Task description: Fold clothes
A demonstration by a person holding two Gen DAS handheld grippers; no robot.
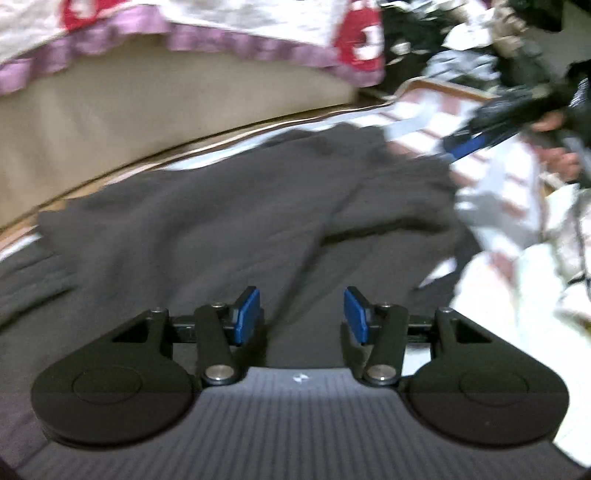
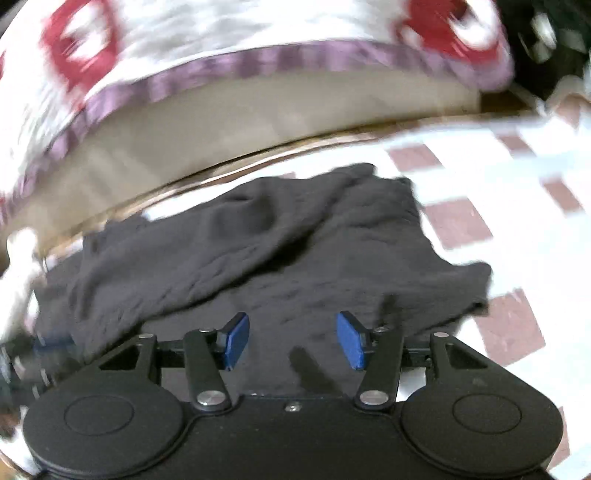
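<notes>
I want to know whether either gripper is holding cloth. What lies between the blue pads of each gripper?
Nothing is held. In each wrist view, the left gripper and right gripper stand open, showing only the dark grey garment beyond.

Dark grey garment (image 2: 258, 251), plain, on a white cloth (image 2: 517, 229) checked with brownish-red squares. Behind, white blanket (image 2: 221, 26) with red shapes and a purple striped hem. Blue pads (image 1: 246, 315) on black grippers.
</notes>
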